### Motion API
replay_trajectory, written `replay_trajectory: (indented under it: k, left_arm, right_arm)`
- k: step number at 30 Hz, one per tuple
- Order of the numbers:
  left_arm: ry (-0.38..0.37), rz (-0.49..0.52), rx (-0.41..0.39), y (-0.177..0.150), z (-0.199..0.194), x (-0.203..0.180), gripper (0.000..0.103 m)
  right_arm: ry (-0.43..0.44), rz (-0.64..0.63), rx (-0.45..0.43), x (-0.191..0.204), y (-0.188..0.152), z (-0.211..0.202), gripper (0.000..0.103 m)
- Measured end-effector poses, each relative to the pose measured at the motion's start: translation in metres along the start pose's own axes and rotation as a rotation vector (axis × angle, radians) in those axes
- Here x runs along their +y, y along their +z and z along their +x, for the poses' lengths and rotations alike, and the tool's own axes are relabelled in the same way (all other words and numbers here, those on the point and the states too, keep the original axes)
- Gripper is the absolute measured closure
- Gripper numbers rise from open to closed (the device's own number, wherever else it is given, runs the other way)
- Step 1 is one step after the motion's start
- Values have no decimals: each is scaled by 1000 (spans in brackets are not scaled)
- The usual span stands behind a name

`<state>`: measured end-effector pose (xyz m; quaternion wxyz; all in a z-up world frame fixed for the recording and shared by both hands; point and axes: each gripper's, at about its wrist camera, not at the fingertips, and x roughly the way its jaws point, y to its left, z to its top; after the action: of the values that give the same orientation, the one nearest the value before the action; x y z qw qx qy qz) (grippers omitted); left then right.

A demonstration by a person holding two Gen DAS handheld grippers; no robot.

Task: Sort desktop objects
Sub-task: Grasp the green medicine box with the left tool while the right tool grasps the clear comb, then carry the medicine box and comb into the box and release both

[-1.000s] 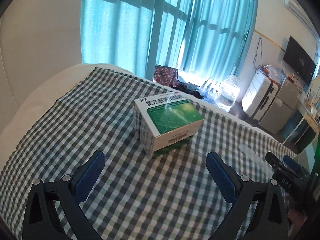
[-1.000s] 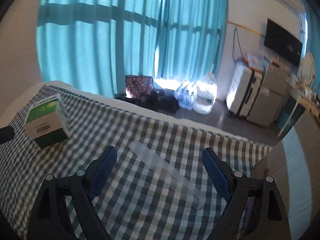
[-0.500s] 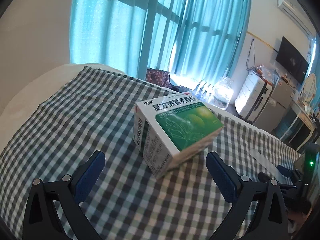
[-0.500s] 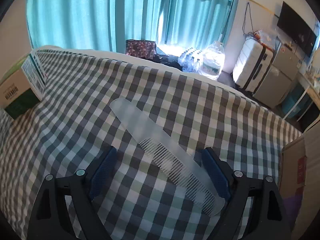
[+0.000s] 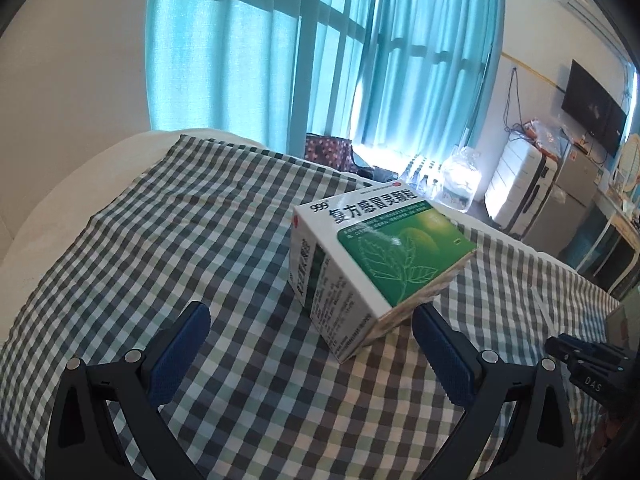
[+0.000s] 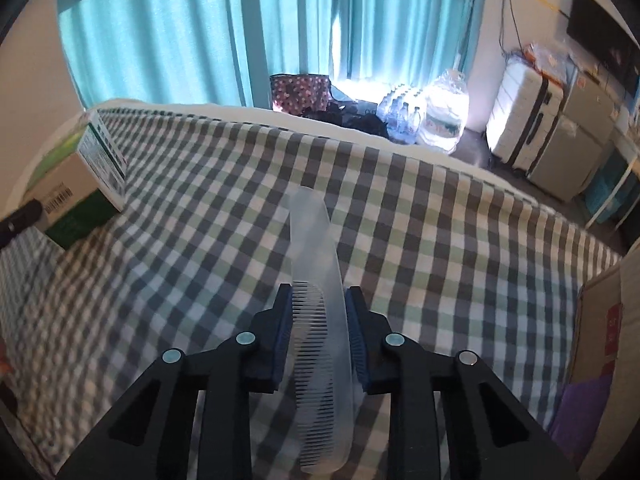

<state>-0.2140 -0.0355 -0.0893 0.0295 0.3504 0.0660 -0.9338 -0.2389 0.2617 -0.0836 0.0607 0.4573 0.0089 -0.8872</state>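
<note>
Right gripper (image 6: 320, 336) closing on clear comb (image 6: 320, 264); left gripper (image 5: 310, 344) wide open, empty; medicine box (image 5: 380, 256) just ahead

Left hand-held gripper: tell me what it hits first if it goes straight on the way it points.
Most likely the green and white medicine box. The left hand-held gripper, jaws wide open, has the box's near corner just ahead between its fingers, standing on the checked cloth. How much gap remains is unclear.

Green-white medicine box (image 5: 380, 256) on checked cloth (image 5: 180, 248), left hand-held gripper (image 5: 312, 344) spread wide before it
</note>
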Motion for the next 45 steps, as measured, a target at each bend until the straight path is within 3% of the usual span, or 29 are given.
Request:
replay_trajectory:
  k: [5, 9, 12, 16, 18, 20, 24, 26, 31, 35, 40, 45]
  left_arm:
    - [-33, -55, -10, 14, -13, -14, 0]
    - [35, -65, 30, 22, -9, -34, 0]
    - [41, -62, 48, 24, 1, -47, 0]
    - [66, -164, 63, 30, 8, -57, 0]
    - [96, -224, 54, 32, 10, -62, 0]
    - [173, -251, 71, 32, 19, -69, 0]
    - [270, -266, 99, 32, 41, -76, 0]
    - [244, -268, 90, 30, 49, -72, 5]
    - [190, -258, 61, 22, 39, -53, 7]
    - [128, -228, 36, 10, 5, -41, 7]
    - [117, -190, 12, 2, -46, -35, 7]
    - [74, -162, -3, 1, -91, -49, 7]
  right_arm:
    - [5, 27, -13, -2, -4, 6, 76]
    - [-21, 18, -35, 6, -5, 4, 76]
    - [-18, 24, -40, 6, -5, 3, 76]
    - [-29, 15, -55, 8, -4, 6, 75]
    - [-52, -8, -64, 14, -7, 6, 74]
    - [-66, -28, -68, 17, -7, 7, 74]
    - [-20, 13, -63, 8, -7, 7, 74]
    - [-7, 28, -68, 4, -7, 6, 75]
    - [3, 42, -81, 3, -6, 6, 75]
    - [18, 70, -87, 0, -3, 6, 76]
    - [39, 103, -75, -1, -1, -3, 77]
    - [86, 160, -139, -6, 6, -49, 77]
